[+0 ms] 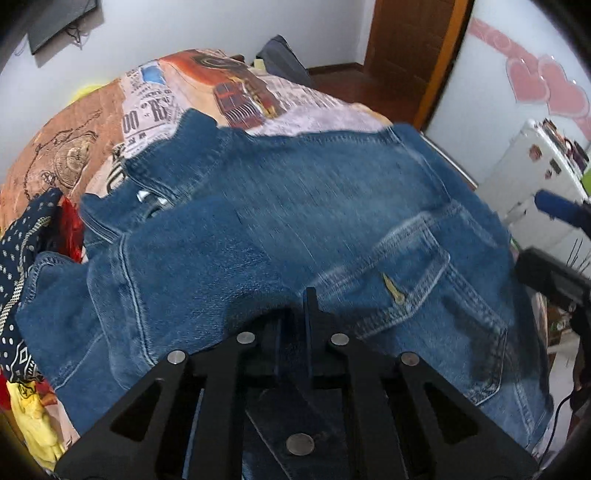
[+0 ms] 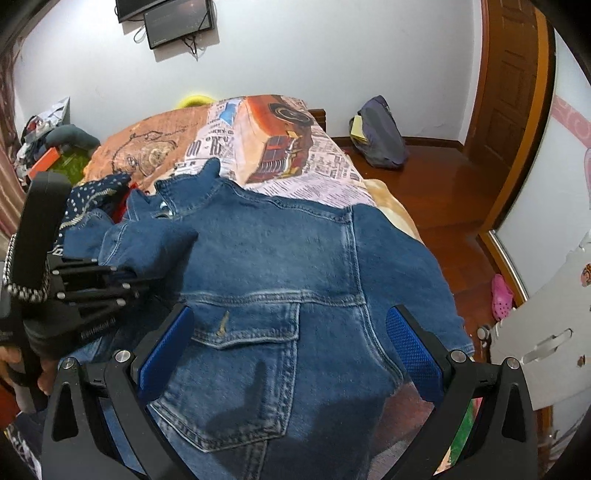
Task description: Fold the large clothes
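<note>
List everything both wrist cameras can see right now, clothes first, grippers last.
Denim jacket: one, blue, spread across the near end of the bed.
Dotted cloth: one, navy with white dots, left of the jacket.
Yellow cloth: one, yellow, near left edge of the bed.
Bedspread: one, orange and newsprint pattern with a red car, under the jacket.
Bag: one, dark grey, on the floor against the far wall.
Screens: two, black, on the far wall.
Door: one, brown wood, right.
Slipper: one, pink, floor at right.
Left gripper: black, shut on the jacket.
Right gripper: black with blue pads, open over the jacket.
</note>
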Demonstrator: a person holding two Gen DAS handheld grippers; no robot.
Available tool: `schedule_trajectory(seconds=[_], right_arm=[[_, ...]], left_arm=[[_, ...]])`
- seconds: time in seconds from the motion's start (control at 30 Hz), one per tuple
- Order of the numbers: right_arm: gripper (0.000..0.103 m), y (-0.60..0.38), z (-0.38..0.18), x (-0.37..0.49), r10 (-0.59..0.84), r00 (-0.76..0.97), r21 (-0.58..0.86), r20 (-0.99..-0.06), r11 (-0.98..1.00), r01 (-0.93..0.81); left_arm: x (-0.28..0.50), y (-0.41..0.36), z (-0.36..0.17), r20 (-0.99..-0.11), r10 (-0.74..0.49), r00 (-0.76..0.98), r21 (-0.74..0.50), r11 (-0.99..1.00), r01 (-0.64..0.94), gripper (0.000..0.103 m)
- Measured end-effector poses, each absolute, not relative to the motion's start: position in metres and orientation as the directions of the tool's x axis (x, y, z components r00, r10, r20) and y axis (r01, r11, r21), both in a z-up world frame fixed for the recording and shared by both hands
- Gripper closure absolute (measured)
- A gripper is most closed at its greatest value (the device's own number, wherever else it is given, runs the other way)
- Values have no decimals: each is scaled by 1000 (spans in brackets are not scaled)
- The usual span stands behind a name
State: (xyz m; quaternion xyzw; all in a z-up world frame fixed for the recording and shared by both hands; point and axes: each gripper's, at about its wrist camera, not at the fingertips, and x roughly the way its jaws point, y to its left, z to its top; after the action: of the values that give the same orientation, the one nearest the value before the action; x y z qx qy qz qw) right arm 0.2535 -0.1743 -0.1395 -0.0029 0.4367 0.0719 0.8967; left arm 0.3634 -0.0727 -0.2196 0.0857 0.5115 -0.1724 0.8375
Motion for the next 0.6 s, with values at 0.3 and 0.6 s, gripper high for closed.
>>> schedule_trajectory(seconds=[0.3, 0.6], right_arm=[[0, -154, -131, 252, 141, 609, 24, -781, 980, -196], [0, -82, -123, 259, 224, 606, -33, -763, 923, -383]], left_arm=[[330, -36, -188, -850, -280, 446, -98, 916, 389, 55], [307, 67, -161, -793, -98, 602, 32, 979, 202, 43]])
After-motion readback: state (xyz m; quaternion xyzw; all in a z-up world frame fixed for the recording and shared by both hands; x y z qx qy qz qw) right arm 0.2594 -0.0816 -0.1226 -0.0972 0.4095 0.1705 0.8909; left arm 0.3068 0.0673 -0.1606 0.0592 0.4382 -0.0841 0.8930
